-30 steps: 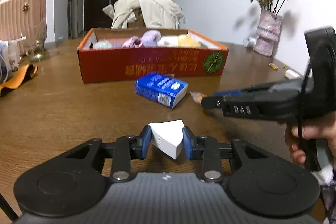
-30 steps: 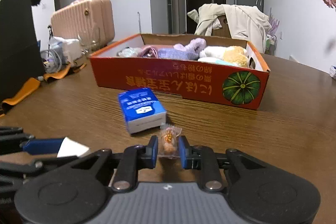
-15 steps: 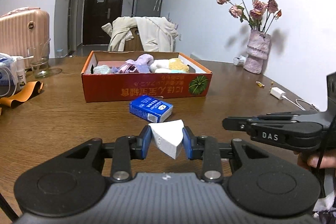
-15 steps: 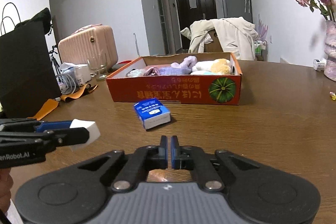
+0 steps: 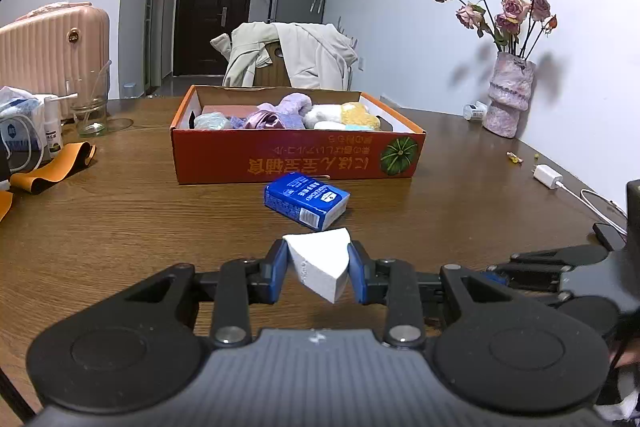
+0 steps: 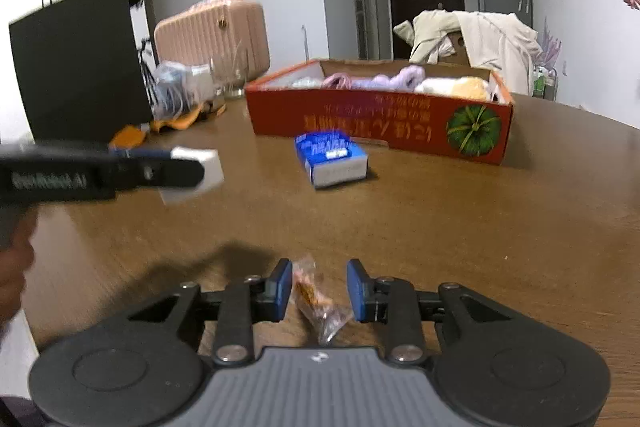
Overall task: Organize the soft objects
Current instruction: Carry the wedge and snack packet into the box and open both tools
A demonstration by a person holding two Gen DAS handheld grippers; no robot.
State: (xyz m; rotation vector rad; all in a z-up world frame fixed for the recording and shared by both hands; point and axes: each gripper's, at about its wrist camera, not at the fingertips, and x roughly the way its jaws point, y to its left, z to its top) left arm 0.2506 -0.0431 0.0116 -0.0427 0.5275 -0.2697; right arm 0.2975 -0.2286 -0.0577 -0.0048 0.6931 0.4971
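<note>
Wooden tabletop [image 5: 120, 227] carries, at its far side, an orange cardboard box [image 5: 296, 155] of soft items, the left gripper [image 5: 318, 269] fingers clamped on a white sponge wedge [image 5: 320, 263], the right gripper [image 6: 316, 287] fingers, just opening, loosely around a wrapped candy [image 6: 316, 299].

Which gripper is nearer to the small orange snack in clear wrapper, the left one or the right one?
Right. The right gripper has the small orange snack in clear wrapper between its open jaws; the left gripper, clamping a white foam wedge, is off to the side.

Print on the red box [image 6: 384, 115] is blurred.
</note>
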